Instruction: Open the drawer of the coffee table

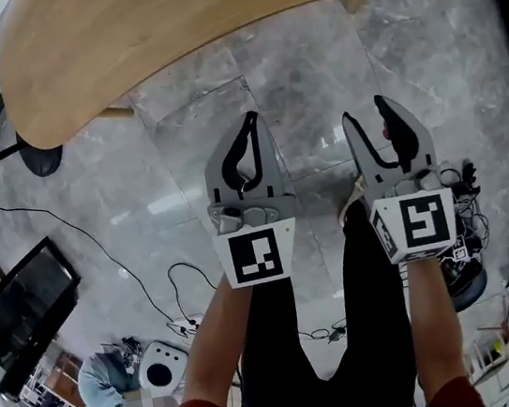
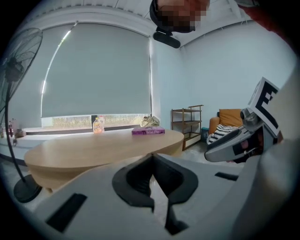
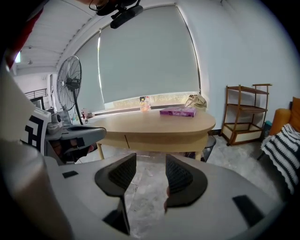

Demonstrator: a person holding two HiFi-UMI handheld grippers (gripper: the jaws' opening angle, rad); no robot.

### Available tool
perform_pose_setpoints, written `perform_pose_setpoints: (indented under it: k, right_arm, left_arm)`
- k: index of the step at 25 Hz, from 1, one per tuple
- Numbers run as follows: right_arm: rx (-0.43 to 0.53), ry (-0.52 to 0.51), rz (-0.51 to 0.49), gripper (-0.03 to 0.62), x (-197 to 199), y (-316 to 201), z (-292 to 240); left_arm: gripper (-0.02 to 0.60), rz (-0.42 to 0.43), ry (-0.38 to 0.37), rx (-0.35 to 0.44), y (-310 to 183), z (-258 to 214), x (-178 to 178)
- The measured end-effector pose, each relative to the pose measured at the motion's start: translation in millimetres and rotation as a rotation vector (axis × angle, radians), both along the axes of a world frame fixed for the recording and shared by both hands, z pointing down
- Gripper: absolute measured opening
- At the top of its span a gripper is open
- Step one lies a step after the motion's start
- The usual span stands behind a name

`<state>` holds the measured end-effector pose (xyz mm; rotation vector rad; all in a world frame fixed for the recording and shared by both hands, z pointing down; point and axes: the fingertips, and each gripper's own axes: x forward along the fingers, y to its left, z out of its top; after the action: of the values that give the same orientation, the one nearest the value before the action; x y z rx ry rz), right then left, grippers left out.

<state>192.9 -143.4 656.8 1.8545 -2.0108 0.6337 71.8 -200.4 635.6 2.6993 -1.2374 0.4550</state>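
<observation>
The oval wooden coffee table (image 1: 190, 27) fills the top of the head view, over grey marble floor. In the right gripper view the coffee table (image 3: 154, 125) stands ahead, and a vertical seam (image 3: 125, 139) in its apron marks a drawer front. Both grippers hang above the floor, short of the table and touching nothing. My left gripper (image 1: 250, 121) has its jaws together at the tips with nothing between them, as the left gripper (image 2: 151, 157) shows in its own view. My right gripper (image 1: 364, 110) is open and empty; only floor lies between the right gripper (image 3: 151, 159) pads.
A purple book (image 3: 178, 112) and a small bottle (image 3: 144, 104) lie on the far side of the tabletop. A standing fan (image 3: 70, 84) is left of the table, its base (image 1: 39, 154) on the floor. A wooden shelf (image 3: 246, 112) and an orange armchair (image 2: 229, 122) stand right. Cables (image 1: 122, 265) cross the floor.
</observation>
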Motion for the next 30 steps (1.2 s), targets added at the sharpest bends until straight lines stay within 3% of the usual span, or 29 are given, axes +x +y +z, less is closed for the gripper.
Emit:
perform_pose_setpoints:
  k: [10,19,30]
  right_arm:
    - [-0.004,-0.005,-0.011,0.193,-10,-12,96]
    - [-0.024,-0.016,-0.022,0.193,-16,-28,126]
    - [-0.053,-0.273,0.111,0.193,-19,-46,160]
  left_arm:
    - [0.006,0.012,-0.036,-0.004,-6,102,-5]
    - [0.006,0.0,-0.041,-0.032,-12,136,-9]
    - [0.006,0.004,-0.049,-0.056,-27,152,-14]
